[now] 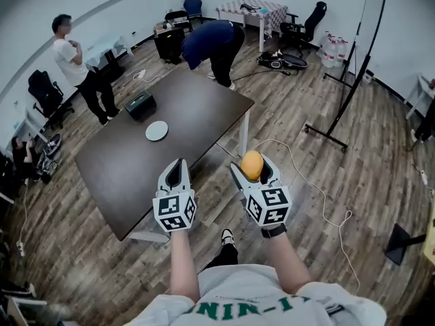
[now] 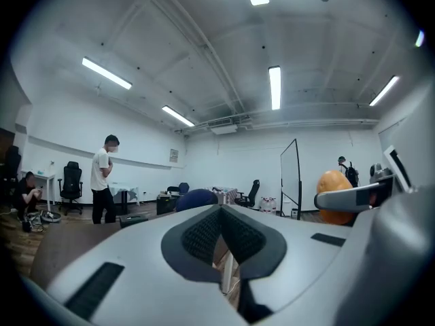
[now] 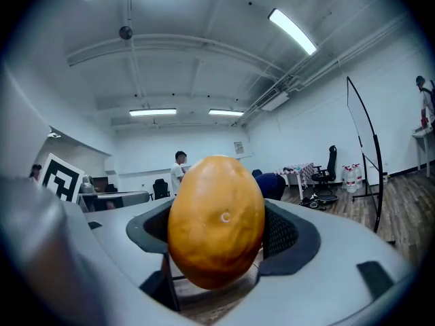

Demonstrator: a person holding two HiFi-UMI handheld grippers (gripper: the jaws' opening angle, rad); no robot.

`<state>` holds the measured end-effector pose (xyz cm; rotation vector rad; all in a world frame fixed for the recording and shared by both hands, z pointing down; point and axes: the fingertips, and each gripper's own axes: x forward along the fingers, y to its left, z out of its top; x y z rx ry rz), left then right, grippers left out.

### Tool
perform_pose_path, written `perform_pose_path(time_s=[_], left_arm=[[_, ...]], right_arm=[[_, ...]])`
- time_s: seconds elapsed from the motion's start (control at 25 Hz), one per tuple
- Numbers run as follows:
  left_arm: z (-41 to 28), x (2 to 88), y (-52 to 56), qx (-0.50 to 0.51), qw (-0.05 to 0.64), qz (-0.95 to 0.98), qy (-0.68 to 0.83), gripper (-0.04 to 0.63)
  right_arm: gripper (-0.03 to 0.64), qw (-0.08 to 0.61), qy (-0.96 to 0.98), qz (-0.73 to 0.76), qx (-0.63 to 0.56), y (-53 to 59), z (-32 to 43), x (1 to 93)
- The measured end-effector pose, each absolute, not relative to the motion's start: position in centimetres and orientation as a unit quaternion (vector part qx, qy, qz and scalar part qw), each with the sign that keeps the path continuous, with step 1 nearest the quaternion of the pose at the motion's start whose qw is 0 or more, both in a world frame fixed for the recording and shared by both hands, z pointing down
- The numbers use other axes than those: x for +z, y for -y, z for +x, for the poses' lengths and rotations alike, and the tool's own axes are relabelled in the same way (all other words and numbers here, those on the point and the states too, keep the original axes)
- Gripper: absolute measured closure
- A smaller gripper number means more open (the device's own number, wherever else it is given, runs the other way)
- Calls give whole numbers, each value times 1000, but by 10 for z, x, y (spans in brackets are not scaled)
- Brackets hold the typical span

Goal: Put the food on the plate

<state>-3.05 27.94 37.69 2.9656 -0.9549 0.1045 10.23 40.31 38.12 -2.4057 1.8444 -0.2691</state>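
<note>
Two grippers held out ahead of the wearer, whose bare forearms and white shirt with green lettering (image 1: 258,310) show at the bottom of the head view.

Left gripper (image 1: 178,164): jaws closed together, nothing between them; in the head view it sits over the near end of the counter.

Right gripper (image 1: 253,172): clamped on a smooth orange-yellow egg-shaped fruit (image 3: 216,219). The dark pads press it from both sides, and the fruit stands long axis up, rising above the jaw tips. It is held in the air over the wood-plank floor (image 1: 319,175), off the right edge of the counter.

Dark brown rectangular counter (image 1: 122,175) on white legs, running away to the upper right.

On its far half a small round white plate (image 1: 156,130) lies flat with nothing on it — well apart from the fruit. Just beyond the plate, near the far left edge, stands a black box-shaped case (image 1: 140,104).

Past the counter's left side a person in a white T-shirt and dark trousers (image 1: 78,66) stands upright. At the far end a person in a dark blue top (image 1: 214,41) is bent over forward.

Farther right — a tall black-framed panel on a floor stand (image 1: 360,53). At the back wall stand a table with a checked cloth (image 1: 253,9) and a black office chair (image 1: 307,20).
</note>
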Motion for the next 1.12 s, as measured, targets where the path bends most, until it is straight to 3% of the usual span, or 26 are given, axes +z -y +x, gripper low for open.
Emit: perform_pose_path(time_s=[0.44, 1.12], left_arm=[[25, 357, -122, -7, -18, 949, 313, 583], [16, 373, 80, 13, -10, 878, 478, 583]], right_arm=[[268, 21, -648, -757, -73, -223, 137, 369], [268, -13, -790, -610, -67, 33, 148, 371]])
